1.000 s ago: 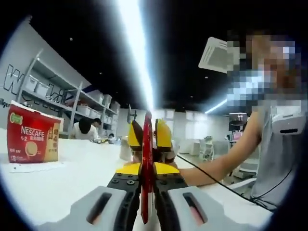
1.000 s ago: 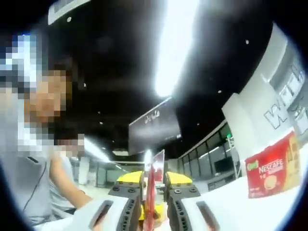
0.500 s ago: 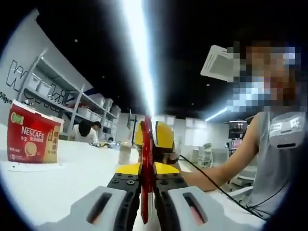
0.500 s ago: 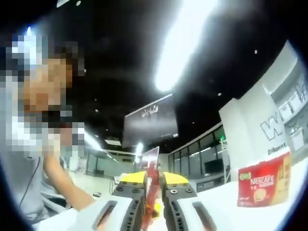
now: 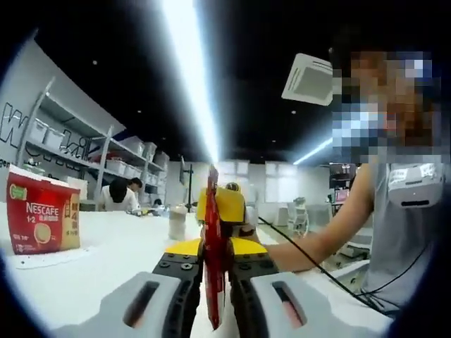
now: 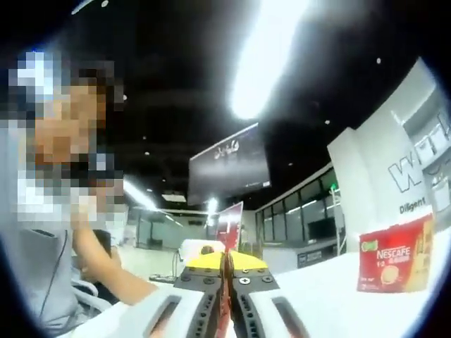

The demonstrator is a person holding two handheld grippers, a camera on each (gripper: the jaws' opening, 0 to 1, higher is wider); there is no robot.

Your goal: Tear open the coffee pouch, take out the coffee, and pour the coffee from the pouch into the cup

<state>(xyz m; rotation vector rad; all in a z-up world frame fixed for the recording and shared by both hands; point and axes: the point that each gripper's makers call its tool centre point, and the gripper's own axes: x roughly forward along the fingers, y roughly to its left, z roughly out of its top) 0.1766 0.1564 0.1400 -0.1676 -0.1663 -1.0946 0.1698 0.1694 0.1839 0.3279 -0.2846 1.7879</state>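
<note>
Left gripper (image 5: 213, 246): jaws clenched on red pouch (image 5: 213, 239), held edge-on above the counter (image 5: 91, 274) | Right gripper (image 6: 227, 264): jaws clenched on the same pouch (image 6: 230, 224), its top rising above them | Cup (image 5: 177, 222): upright on counter beyond the left jaws | Nescafe box (image 5: 41, 220): on counter, well apart.

Red coffee pouch (image 5: 213, 246) at lower centre of the left gripper view, edge-on between black jaws tipped yellow, on grey bodies. Red Nescafe box (image 5: 40, 219) at left, white lettering, green corner badge, tan side panel. White table (image 5: 106, 260). In the right gripper view, same red box (image 6: 394, 255) at right, red pouch (image 6: 230, 227) centre.
</note>
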